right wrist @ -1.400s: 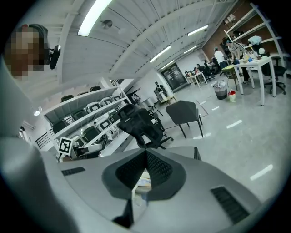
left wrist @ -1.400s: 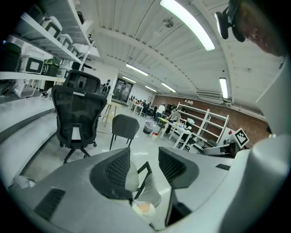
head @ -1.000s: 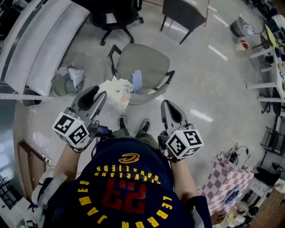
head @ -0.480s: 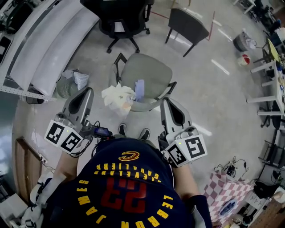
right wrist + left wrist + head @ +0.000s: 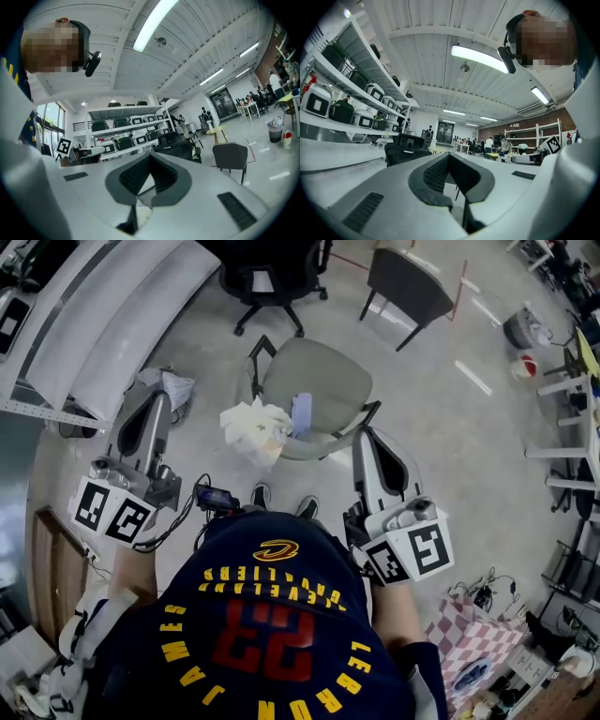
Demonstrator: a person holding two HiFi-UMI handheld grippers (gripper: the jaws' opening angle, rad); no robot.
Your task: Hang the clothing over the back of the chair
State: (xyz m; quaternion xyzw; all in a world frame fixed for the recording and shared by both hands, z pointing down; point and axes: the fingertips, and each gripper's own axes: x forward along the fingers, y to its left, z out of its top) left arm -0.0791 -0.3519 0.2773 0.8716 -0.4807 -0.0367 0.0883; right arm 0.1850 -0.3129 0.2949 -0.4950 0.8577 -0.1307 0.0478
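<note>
A grey-green office chair (image 5: 319,381) stands in front of me in the head view. White clothing (image 5: 253,427) with a pale lilac part lies bunched over the near left edge of the chair, at its back. My left gripper (image 5: 157,399) is raised to the left of the clothing, apart from it, shut and empty. In the left gripper view its jaws (image 5: 449,155) meet and point level into the room. My right gripper (image 5: 362,433) is held at the chair's near right side, by the armrest, also shut with nothing in it (image 5: 150,155).
A black office chair (image 5: 272,277) and a dark plain chair (image 5: 412,287) stand beyond the grey one. A wire bin with paper (image 5: 171,390) sits by the white shelving (image 5: 103,324) at the left. A checkered bag (image 5: 473,648) lies at the lower right.
The left gripper was open next to the white clothing; it has since shut and drawn away up and to the left. The right gripper rose too. The clothing stays on the chair.
</note>
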